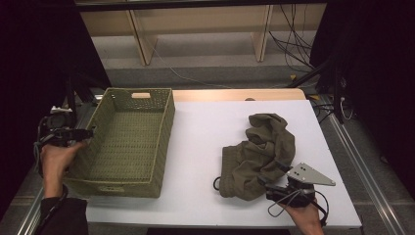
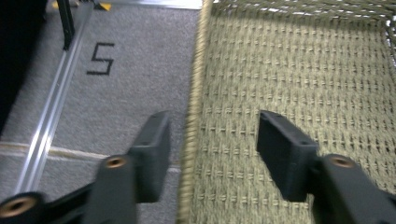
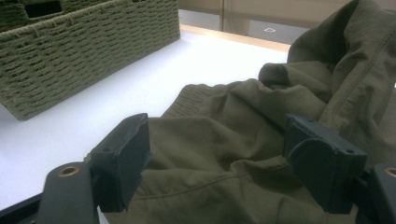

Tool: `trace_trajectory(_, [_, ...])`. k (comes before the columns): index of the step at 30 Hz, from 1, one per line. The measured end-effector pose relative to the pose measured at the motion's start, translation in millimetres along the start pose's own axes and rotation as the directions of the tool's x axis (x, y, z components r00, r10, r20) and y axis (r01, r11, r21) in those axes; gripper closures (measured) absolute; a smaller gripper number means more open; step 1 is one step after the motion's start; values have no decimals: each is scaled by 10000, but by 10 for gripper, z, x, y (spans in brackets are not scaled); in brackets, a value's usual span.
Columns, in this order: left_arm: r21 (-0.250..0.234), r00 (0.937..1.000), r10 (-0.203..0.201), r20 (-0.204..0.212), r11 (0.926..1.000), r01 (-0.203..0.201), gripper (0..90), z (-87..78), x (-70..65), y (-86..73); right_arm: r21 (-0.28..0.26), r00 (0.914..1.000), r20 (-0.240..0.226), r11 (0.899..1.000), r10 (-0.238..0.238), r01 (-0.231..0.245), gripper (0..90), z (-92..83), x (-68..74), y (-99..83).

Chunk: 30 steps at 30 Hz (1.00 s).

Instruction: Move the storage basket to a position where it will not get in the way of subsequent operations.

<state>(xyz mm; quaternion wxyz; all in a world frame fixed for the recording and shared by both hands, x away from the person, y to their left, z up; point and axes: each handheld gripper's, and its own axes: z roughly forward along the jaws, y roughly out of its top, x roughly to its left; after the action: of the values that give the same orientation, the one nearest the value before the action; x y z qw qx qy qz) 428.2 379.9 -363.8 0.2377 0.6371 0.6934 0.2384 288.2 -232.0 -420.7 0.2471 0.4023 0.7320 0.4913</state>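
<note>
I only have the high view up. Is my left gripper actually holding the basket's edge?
Observer: No. In the left gripper view the left gripper stands open astride the basket rim, pads clear of it.
Operator: And the right one, is it on the cloth?
Observer: The right gripper is open, with the olive garment bunched between its jaws, not pinched.
Operator: Anything on the floor by the basket?
Observer: A black mark like a 5 on the grey floor.

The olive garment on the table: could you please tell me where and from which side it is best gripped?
Probably the raised fold at the olive garment's near edge, approached from the person's side. The right gripper already has open jaws straddling that bunched cloth, which stands proud enough to pinch.
</note>
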Motion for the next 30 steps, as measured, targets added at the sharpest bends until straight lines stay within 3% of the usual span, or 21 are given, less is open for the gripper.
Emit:
trace_trajectory(9, [-778,9951,723,669,9947,-671,227,-130,-431,72,110,10000,-39,9999,-20,20,242,11,4,-6])
trace_trajectory(11, [-1208,9899,852,1129,9901,-714,199,-157,-570,68,106,10000,-48,9999,-6,7,242,10,-7,-5])
trace_trajectory(13, [-1344,9889,917,1170,9880,-758,195,-161,-625,60,119,10000,-64,9999,26,-25,243,4,-8,-1])
trace_trajectory(15, [-1570,9815,1211,1484,9828,-975,174,-178,-780,30,195,9999,-101,9998,-20,22,241,22,-4,-10])
trace_trajectory(16, [-1570,9815,1211,1484,9828,-975,169,-178,-780,30,195,9999,-101,9998,-20,22,241,22,-4,-10])
trace_trajectory(18, [-1673,9719,1189,2032,9822,-852,158,-192,-849,19,216,9999,-143,9997,-75,78,241,21,-3,-9])
trace_trajectory(19, [-1887,9626,1222,2417,9790,-769,155,-214,-911,8,218,9998,-171,9997,-59,63,241,22,-4,-9])
trace_trajectory(20, [-1887,9626,1222,2417,9790,-769,154,-214,-911,8,218,9998,-171,9997,-59,63,241,22,-4,-9])
trace_trajectory(21, [-1995,9565,1200,2660,9776,-672,154,-226,-941,3,269,9999,-167,9996,-43,47,241,21,-5,-10])
trace_trajectory(25, [-2363,9178,1190,3788,9713,-284,153,-272,-1068,-27,297,9997,-236,9996,-13,20,241,33,3,-13])
trace_trajectory(27, [-2567,9016,1374,4101,9660,-305,153,-304,-1160,-49,361,9995,-303,9993,-56,67,240,43,11,-14])
trace_trajectory(28, [-2642,8966,1439,4188,9640,-314,153,-315,-1188,-55,361,9995,-303,9993,-56,67,240,43,11,-14])
trace_trajectory(30, [-2720,8784,1551,4521,9618,-298,152,-340,-1261,-67,399,9993,-367,9992,-55,69,239,50,23,-15])
